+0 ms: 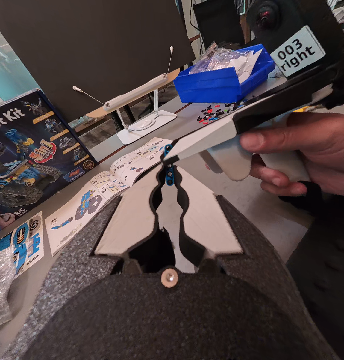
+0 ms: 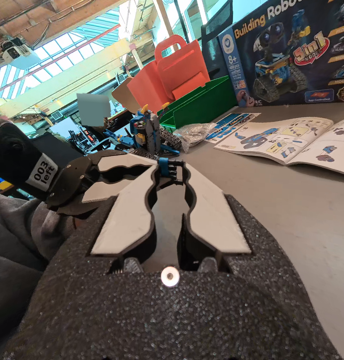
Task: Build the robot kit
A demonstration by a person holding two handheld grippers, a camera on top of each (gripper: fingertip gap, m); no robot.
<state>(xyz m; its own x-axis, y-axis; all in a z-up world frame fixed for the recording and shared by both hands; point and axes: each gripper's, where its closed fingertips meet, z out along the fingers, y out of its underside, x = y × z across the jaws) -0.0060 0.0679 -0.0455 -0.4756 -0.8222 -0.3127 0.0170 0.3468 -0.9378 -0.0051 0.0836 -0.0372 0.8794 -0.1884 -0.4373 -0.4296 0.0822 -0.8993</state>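
While both grippers are held above the grey table (image 2: 274, 214), the biggest thing in sight is the printed kit box (image 2: 295, 58), stood on edge at two o'clock in the right wrist view; its lettering can be seen but is not repeated. One orange carry case (image 2: 173, 78) is seen at twelve o'clock behind one green tray (image 2: 202, 105), and one blue bin (image 1: 221, 81) stuffed with clear bags is seen at one o'clock in the left wrist view. One open instruction booklet (image 2: 280, 142) is laid flat beside one sticker sheet (image 1: 21, 245). One white stand with two thin antennae (image 1: 140, 97) is placed at eleven o'clock, and one half-built blue and grey model (image 2: 145, 128) at twelve o'clock. A scatter of small black, red and blue pins (image 1: 214, 114) is spread before the bin, too many and too small to be counted.

One blue holed beam (image 1: 168, 173) is pinched upright at the tips of the left gripper (image 1: 169, 175), clear of the table. It is also met from above by the right gripper (image 2: 172, 169), whose tips are closed on black pins set in it. A white label is worn by each gripper body. A hand (image 1: 303, 153) is wrapped around the right gripper's handle.
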